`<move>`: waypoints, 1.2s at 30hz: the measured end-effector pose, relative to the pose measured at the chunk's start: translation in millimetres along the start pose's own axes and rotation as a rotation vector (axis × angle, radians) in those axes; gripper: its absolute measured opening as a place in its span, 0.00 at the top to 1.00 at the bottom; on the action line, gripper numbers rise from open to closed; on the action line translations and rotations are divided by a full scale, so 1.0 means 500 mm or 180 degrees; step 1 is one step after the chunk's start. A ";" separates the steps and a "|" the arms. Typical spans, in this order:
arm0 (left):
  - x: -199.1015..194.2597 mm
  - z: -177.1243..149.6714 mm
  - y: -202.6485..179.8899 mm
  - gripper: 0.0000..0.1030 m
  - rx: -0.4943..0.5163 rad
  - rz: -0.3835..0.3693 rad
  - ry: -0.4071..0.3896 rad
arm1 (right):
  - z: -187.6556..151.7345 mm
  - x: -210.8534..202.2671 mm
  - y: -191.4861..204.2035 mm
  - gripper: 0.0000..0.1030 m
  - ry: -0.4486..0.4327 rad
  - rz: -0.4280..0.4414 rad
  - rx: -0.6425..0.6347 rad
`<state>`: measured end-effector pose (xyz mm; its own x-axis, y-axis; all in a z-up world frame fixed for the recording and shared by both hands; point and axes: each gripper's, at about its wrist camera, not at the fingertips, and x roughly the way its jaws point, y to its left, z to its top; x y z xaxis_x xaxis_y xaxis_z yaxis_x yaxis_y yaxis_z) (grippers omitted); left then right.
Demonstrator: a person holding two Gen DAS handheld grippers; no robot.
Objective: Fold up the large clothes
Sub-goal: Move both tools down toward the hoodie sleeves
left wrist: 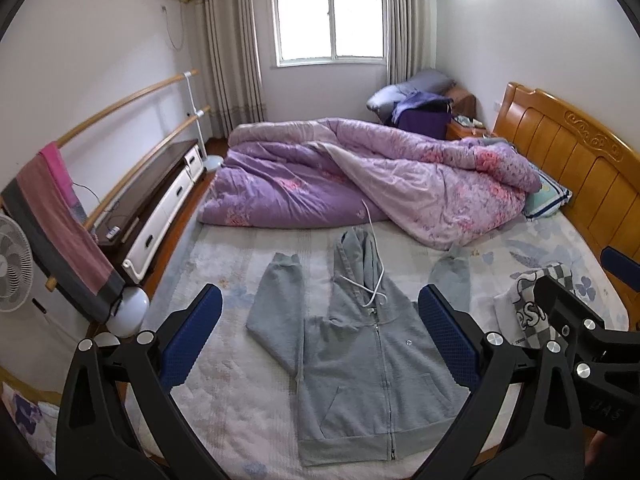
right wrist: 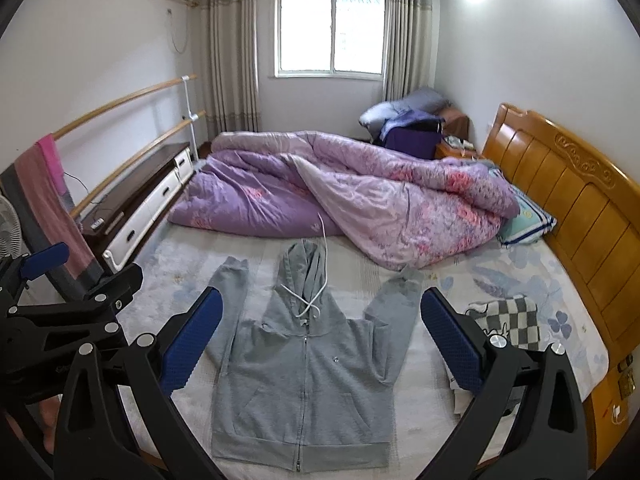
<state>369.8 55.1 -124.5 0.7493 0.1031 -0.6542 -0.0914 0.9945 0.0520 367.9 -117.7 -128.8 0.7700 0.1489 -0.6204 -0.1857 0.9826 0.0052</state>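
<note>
hoodie [right wrist: 304, 376]: grey zip-up, laid flat face-up on the bed [right wrist: 500, 272], zip closed, hood away from you, both sleeves angled up beside the hood.
handling: soft, limp, fairly heavy fleece by the look; it'll sag and drag, so pinch doubled fabric at cuff or shoulder seam, not the drawstring [right wrist: 308, 300].
left gripper [left wrist: 320, 336]: jaws wide, empty; hoodie body between and below them, left-hand sleeve [left wrist: 272, 312] just inside the left jaw.
right gripper [right wrist: 320, 336]: jaws wide, empty; hoodie centred between them, other sleeve [right wrist: 394, 308] by the right jaw.
clutter: checked cloth [right wrist: 510, 320] just outside the right jaw.
</note>
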 end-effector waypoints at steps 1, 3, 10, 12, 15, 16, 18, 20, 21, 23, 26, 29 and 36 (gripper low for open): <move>0.021 0.003 0.012 0.04 0.0006 -0.0044 0.0025 | 0.006 0.022 0.009 0.07 0.0047 -0.0034 -0.0007; 0.068 0.009 0.029 0.04 0.0047 -0.0131 0.0100 | 0.017 0.063 0.021 0.07 0.0096 -0.0132 -0.0009; 0.240 0.007 0.086 0.04 0.0047 -0.0235 0.0448 | 0.017 0.217 0.067 0.07 0.0330 -0.0269 0.0022; 0.288 0.012 0.102 0.04 0.0025 -0.0228 0.0510 | 0.013 0.275 0.079 0.07 0.0444 -0.0263 0.0027; 0.376 0.016 0.126 0.04 0.0013 -0.0177 0.0580 | 0.015 0.356 0.095 0.07 0.0561 -0.0215 0.0028; 0.411 0.015 0.132 0.04 -0.0001 -0.0141 0.0620 | 0.014 0.390 0.101 0.07 0.0596 -0.0216 0.0013; 0.473 0.014 0.150 0.04 -0.0046 -0.0066 0.0689 | 0.009 0.454 0.107 0.07 0.0651 -0.0168 0.0010; 0.549 0.011 0.172 0.04 -0.0112 0.0056 0.0770 | 0.001 0.523 0.115 0.07 0.0738 -0.0143 -0.0003; 0.580 0.008 0.184 0.04 -0.0141 0.0074 0.0809 | -0.008 0.559 0.119 0.07 0.0775 -0.0128 -0.0009; 0.661 -0.002 0.205 0.04 -0.0217 0.0120 0.0922 | -0.022 0.626 0.123 0.07 0.0841 -0.0119 -0.0011; 0.773 -0.023 0.233 0.05 -0.0361 0.0202 0.1050 | -0.051 0.728 0.123 0.07 0.0952 -0.0068 0.0029; 0.878 -0.050 0.253 0.05 -0.0413 0.0212 0.1174 | -0.083 0.824 0.115 0.07 0.1060 -0.0037 0.0032; 1.108 -0.113 0.246 0.05 -0.0258 0.0306 0.1565 | -0.151 0.999 0.105 0.07 0.1235 0.0035 0.0088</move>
<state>736.7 233.6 -523.4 0.3393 0.1526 -0.9282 -0.2099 0.9742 0.0834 696.8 0.0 -497.7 0.4789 0.1113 -0.8708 -0.1721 0.9846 0.0313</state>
